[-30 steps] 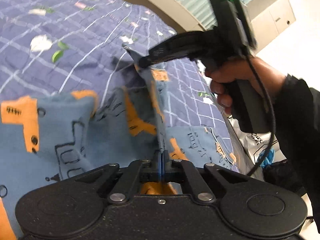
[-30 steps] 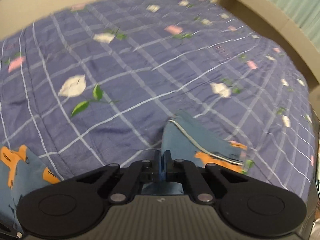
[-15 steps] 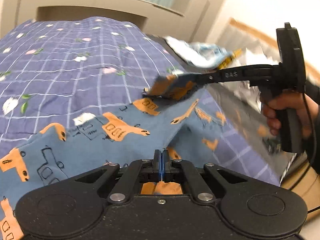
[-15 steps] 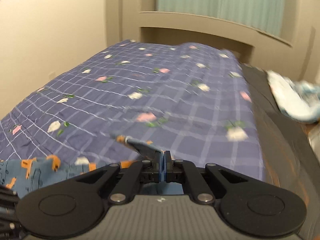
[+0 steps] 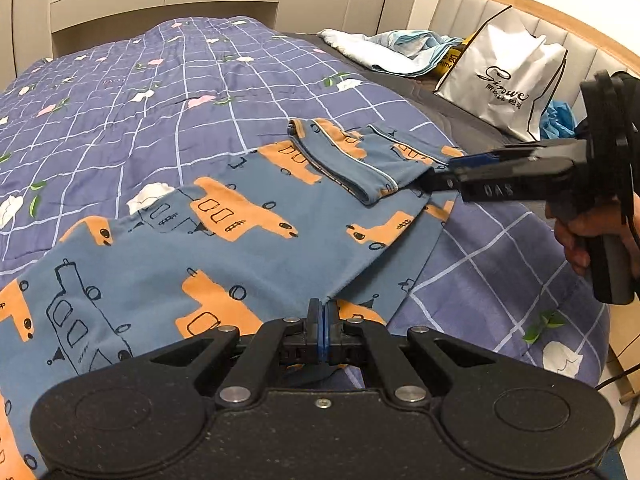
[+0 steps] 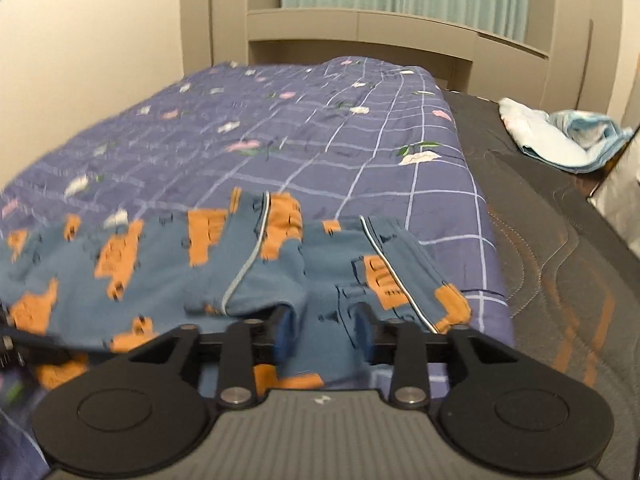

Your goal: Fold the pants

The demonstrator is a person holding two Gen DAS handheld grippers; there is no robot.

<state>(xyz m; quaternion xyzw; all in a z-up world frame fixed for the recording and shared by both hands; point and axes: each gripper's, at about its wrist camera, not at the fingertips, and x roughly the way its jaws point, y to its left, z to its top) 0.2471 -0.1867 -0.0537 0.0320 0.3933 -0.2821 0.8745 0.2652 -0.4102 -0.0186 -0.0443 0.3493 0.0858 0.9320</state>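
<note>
Blue pants [image 5: 256, 248] with orange vehicle prints lie spread on the bed; their end [image 5: 360, 160] is folded back on top. They also show in the right wrist view [image 6: 256, 272]. My left gripper [image 5: 323, 320] is shut on the near edge of the pants. My right gripper [image 6: 324, 332] is open, its blue pads apart just over the folded end. It shows from the side in the left wrist view [image 5: 436, 180], at the right edge of the fold.
The bed has a purple checked quilt [image 5: 168, 92] with flower prints. A dark bare mattress strip [image 6: 540, 240] runs along the right. A white shopping bag [image 5: 504, 80] and a light blue cloth pile [image 5: 400, 48] sit by the headboard.
My right gripper carried the pants end over, laid it down on the pants and opened. My left gripper stayed shut on the near edge.
</note>
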